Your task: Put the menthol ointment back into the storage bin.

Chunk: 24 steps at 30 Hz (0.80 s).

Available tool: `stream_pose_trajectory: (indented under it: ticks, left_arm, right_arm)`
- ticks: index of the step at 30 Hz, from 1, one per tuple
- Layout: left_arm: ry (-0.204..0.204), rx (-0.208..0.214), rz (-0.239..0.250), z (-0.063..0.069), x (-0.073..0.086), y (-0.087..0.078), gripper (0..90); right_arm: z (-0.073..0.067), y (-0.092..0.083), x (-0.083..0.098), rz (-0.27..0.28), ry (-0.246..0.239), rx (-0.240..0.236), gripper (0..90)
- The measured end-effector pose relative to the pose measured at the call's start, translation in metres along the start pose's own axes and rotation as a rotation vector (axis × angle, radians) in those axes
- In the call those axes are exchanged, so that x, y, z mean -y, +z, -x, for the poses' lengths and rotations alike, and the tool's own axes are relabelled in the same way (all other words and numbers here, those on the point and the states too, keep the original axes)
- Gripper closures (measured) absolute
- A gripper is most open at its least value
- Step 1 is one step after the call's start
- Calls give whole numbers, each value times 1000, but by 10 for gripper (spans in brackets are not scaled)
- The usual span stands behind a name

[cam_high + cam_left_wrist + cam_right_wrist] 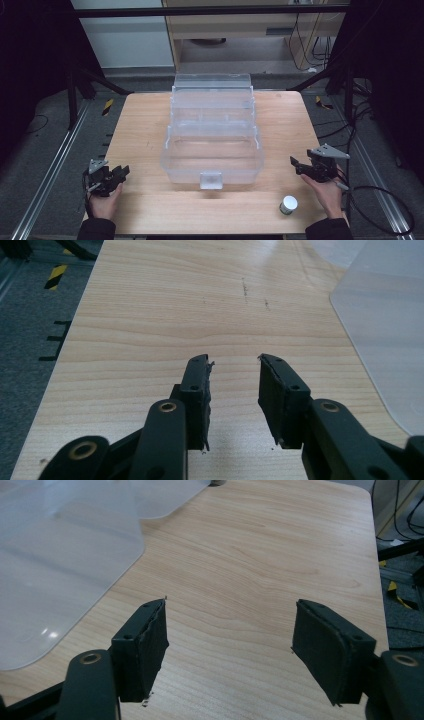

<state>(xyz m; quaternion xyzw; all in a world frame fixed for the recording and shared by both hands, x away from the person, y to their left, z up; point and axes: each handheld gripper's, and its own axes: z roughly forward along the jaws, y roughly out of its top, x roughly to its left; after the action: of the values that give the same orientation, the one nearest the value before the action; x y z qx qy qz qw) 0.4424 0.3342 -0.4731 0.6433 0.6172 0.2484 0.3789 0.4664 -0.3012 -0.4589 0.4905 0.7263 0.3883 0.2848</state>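
Nearest my side of the worktop (150,210), I held the left hand-held gripper (122,172) low at the left edge, its jaws parted with only bare wood between them; in the left gripper view the two black pads (199,390) stood a narrow gap apart, empty. On the right, I held the right hand-held gripper (294,162) just above the surface, pointing inward toward the box; in the right gripper view its pads (142,647) stood wide apart, released, nothing between them. A grey three-cornered plate (330,151) sat on top of it, and a cable (385,200) trailed off to the right.

Just in front of my right hand (327,192), near the front edge, stood a small round container (288,204) with a white top and a darker side, upright, apart from both grippers and from the box.

Farther in, at the middle of the worktop, stood a clear plastic storage box (212,145), opened out in stepped tiers rising toward the far edge. Its walls were transparent and colourless, with rounded corners; a frosted latch (210,180) sat at the middle of its near wall. I could not tell whether the compartments held anything. Both gripper views caught a rounded translucent corner (65,555) of it to the inner side.
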Motion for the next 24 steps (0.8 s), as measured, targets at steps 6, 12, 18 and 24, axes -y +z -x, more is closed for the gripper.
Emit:
stream_pose_trajectory:
  ticks: [6,12,18,24]
  left_arm:
    - [9,-13,-5,0,1,-1,577]
    - [30,-9,-8,3,2,0,520]
    - [48,-11,-14,5,2,1,478]
    - [52,-19,-19,3,3,2,476]
  right_arm:
    - [-3,-7,-9,-5,-35,-37,308]
    - [-3,-15,-23,5,-54,-76,333]
    - [-8,-22,-40,-21,-99,-124,335]
    - [-14,-24,-55,-59,-171,-177,366]
